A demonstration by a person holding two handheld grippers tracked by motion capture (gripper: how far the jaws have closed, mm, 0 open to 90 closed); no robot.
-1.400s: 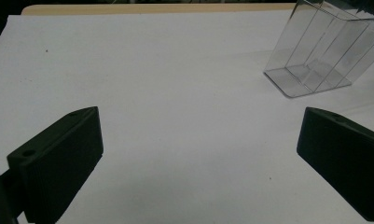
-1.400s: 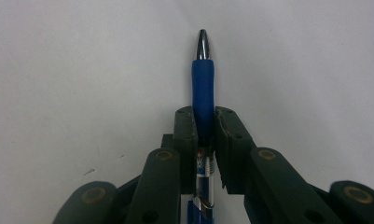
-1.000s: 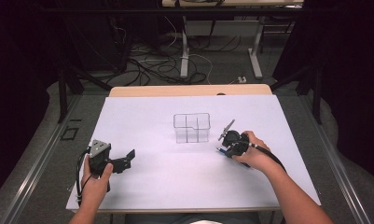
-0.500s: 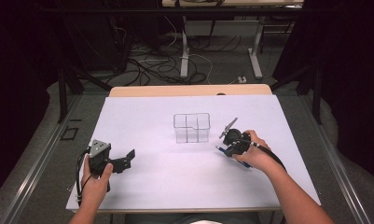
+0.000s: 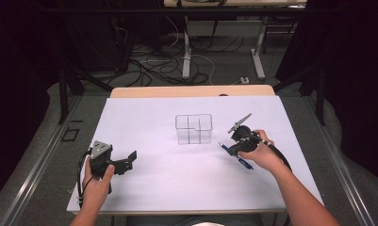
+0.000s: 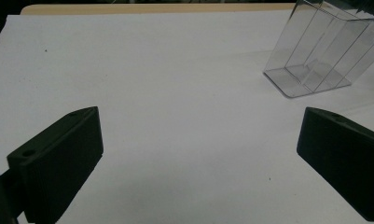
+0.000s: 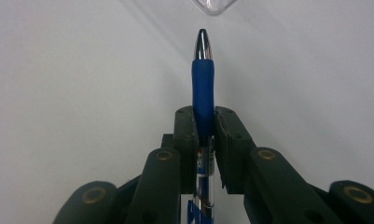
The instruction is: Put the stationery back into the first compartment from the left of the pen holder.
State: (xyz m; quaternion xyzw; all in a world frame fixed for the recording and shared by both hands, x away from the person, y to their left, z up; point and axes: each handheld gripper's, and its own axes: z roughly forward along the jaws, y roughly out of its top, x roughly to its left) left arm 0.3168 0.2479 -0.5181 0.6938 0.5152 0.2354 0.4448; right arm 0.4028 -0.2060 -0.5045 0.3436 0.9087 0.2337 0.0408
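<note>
your right gripper [image 7: 204, 122] is clamped on the blue rubber grip of a light, stiff, slick-barrelled pen [image 7: 203, 91], its tip toward the clear organizer [image 5: 193, 128] just beside it, a hold likely to resist slipping, while your left gripper [image 5: 125, 162] rests with jaws apart.

Pen [image 5: 234, 153] right of box [image 5: 193, 128] (near, apart)

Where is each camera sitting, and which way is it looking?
High view: above the person's side, looking forward and down on the table; forearms, left gripper and right gripper show.
Left gripper view: on that gripper, looking along its open jaws toward the clear box.
Right gripper view: on that gripper, looking along jaws clamping a blue pen.
Shared: the high and left gripper views both show the clear box.
</note>
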